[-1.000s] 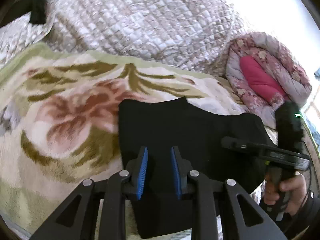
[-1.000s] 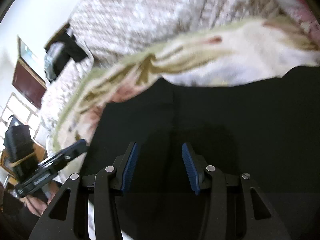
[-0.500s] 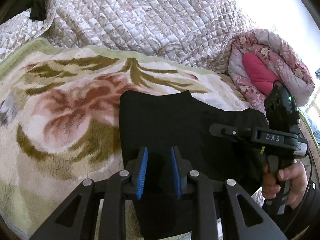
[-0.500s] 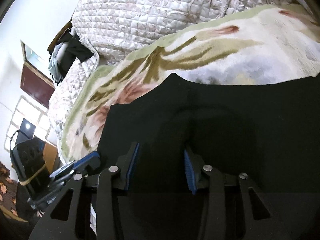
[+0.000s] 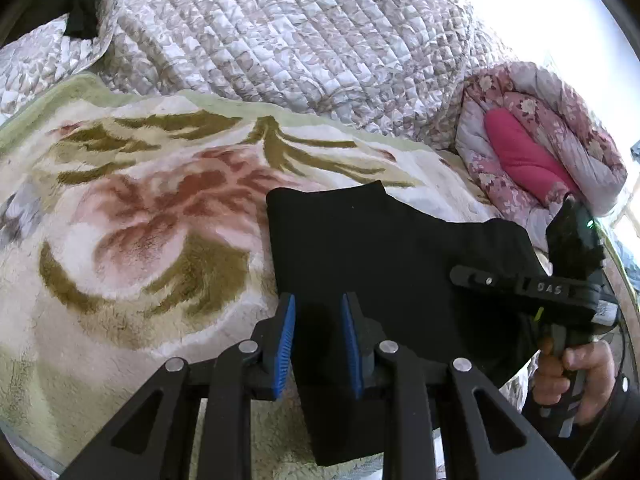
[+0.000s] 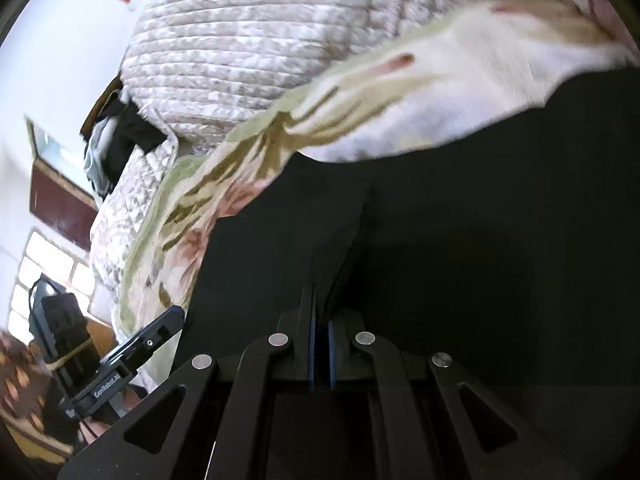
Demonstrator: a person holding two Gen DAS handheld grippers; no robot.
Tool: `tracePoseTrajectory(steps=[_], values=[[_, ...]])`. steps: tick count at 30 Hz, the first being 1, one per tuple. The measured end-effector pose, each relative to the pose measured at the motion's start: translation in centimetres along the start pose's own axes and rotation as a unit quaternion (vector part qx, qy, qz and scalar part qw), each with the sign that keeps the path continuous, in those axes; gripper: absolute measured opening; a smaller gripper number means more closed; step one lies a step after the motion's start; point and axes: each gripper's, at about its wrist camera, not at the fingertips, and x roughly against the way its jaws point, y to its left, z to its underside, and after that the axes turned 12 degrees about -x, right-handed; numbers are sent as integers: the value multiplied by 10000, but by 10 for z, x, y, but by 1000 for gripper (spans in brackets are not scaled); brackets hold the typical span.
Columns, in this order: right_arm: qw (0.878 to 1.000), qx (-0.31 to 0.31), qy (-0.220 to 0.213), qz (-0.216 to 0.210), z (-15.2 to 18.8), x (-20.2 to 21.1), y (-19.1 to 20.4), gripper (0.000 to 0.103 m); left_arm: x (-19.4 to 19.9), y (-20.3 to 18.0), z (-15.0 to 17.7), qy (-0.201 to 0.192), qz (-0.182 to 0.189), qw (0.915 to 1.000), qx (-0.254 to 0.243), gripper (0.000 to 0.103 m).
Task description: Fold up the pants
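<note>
Item: black, soft knit pants (image 5: 384,256), already lying partly folded as a compact dark slab on the plush cream blanket with rose-and-olive flower pattern (image 5: 132,232), which is covering the bed; a grey-and-white quilted bedspread (image 5: 288,36) is heaped behind it, and a rolled pink floral quilt (image 5: 540,140) is sitting at the far right. Left tool (image 5: 317,344): hovering low over the near edge of the pants, its blue-padded fingers (image 5: 286,344) standing narrowly apart with dark cloth showing between them but no grip made. Right tool (image 6: 320,354): its pads are pressing nearly together, and a thin raised ridge of black fabric is running from them up the cloth, so it is judged to be pinching a layer of the pants; in the left view its black body is reaching over the right part of the garment. Step in hand, as a judgement: taking hold of the garment's edge for a further fold, with only one side secured. Next move, as a judgement: the left tool is needing to settle onto the near edge and pinch the same layers, so that both sides are lifting evenly and the slab is not skewing or sliding on the plush pile.
</note>
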Motion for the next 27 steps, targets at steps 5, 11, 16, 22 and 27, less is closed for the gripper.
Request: tracePoseTrajectory(steps=[5,11,16,22,27], values=[[10000,-56,30,61,5,-2,-6,3,-4,-6,1,38,28,10000,-54,26],[9997,50,-75,206,8,4,-3,4,-12,-18,5,152,-26,9994,-308,34],[9996,11,-174,206,6,5,-6,4,-13,-21,6,153,-45,9993,-347,35],[9915,461,-983,716,0,32,7,7,-13,-18,2,183,-61,9994,-283,36],[9923,816,-706,611,-6,7,23,7,-25,-17,-23,134,-200,9990,-378,36]])
